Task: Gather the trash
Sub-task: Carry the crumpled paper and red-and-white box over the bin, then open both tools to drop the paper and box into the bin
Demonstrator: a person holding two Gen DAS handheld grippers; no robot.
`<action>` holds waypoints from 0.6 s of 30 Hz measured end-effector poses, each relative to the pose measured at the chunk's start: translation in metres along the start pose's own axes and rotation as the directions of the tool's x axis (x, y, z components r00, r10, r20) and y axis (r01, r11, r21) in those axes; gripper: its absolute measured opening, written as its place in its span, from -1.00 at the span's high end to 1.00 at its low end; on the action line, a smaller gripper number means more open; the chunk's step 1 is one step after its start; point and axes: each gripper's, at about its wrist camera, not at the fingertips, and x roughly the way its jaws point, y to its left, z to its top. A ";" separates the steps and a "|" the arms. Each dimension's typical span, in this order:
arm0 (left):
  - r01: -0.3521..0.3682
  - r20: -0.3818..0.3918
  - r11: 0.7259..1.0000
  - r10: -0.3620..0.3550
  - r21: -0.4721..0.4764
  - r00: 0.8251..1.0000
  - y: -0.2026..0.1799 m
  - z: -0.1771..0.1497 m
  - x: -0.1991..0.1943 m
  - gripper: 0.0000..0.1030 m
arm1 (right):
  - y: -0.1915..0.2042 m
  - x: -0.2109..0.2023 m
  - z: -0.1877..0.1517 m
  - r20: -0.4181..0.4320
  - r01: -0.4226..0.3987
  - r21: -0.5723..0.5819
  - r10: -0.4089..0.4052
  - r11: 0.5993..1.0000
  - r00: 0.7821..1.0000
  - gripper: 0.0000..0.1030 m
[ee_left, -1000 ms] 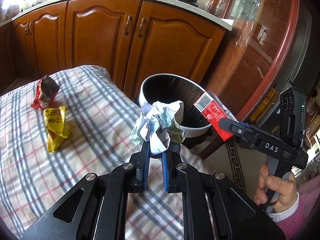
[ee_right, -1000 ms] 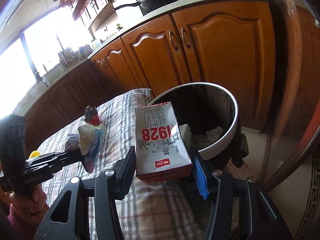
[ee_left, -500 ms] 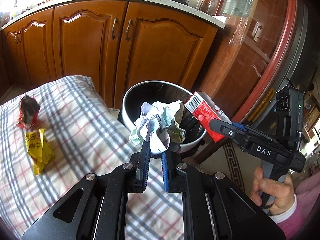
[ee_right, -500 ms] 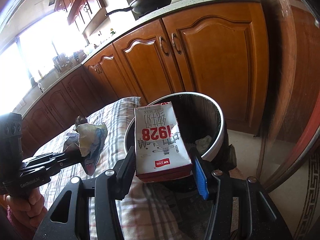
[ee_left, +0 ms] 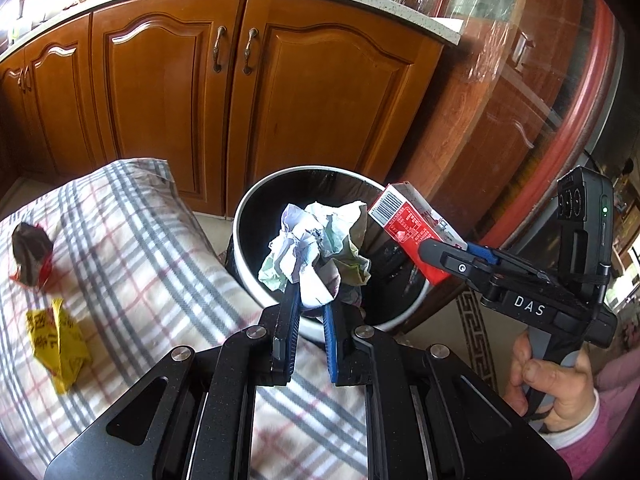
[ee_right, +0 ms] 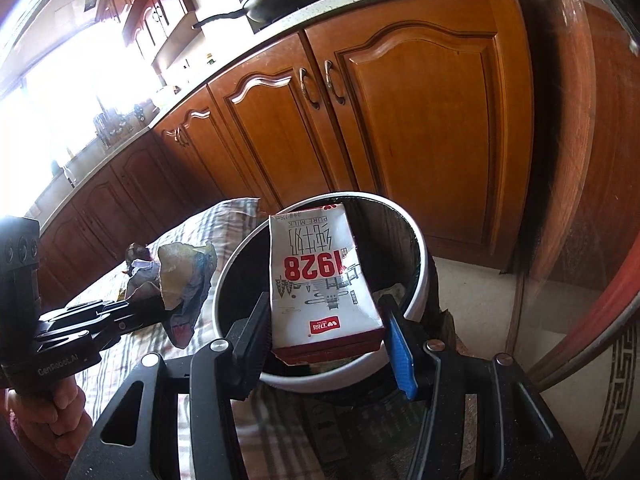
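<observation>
My left gripper (ee_left: pixel 308 312) is shut on a crumpled paper ball (ee_left: pixel 316 244) and holds it over the near rim of a black trash bin with a white rim (ee_left: pixel 256 200). My right gripper (ee_right: pixel 326 320) is shut on a red and white milk carton (ee_right: pixel 320 280), held above the bin's opening (ee_right: pixel 420 256). The carton (ee_left: pixel 416 232) shows in the left wrist view over the bin's right side. The paper ball (ee_right: pixel 180 280) shows in the right wrist view, left of the bin.
A plaid cloth (ee_left: pixel 132 264) covers the table left of the bin, with a yellow wrapper (ee_left: pixel 56 344) and a dark red wrapper (ee_left: pixel 30 252) on it. Wooden cabinets (ee_left: pixel 248 92) stand behind. Some trash (ee_right: pixel 394 290) lies inside the bin.
Both grippers have moved toward the bin with their loads. The paper ball and the carton now hang over the bin's opening, and the wrappers lie further left.
</observation>
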 end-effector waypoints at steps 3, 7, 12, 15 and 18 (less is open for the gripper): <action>-0.005 -0.007 1.000 0.005 0.007 1.000 -0.001 0.005 0.009 0.81 | -0.003 0.006 0.004 -0.008 0.003 0.004 -0.003 1.000 1.000 -0.03; -0.006 -0.018 1.000 0.006 0.015 1.000 -0.002 0.010 0.018 0.81 | -0.004 0.013 0.009 -0.012 0.009 -0.003 -0.009 1.000 1.000 -0.03; -0.003 -0.032 1.000 0.003 0.007 0.999 -0.003 0.013 0.027 0.79 | -0.005 0.020 0.011 -0.026 0.015 -0.011 -0.015 1.000 1.000 -0.03; 0.000 -0.034 1.000 0.000 -0.002 0.999 -0.002 0.015 0.032 0.77 | -0.007 0.025 0.014 -0.034 0.018 -0.012 -0.018 1.000 0.999 -0.03; 0.002 -0.043 1.000 -0.003 -0.014 0.999 -0.002 0.018 0.037 0.63 | -0.010 0.029 0.018 -0.041 0.016 -0.007 -0.017 1.000 0.999 -0.04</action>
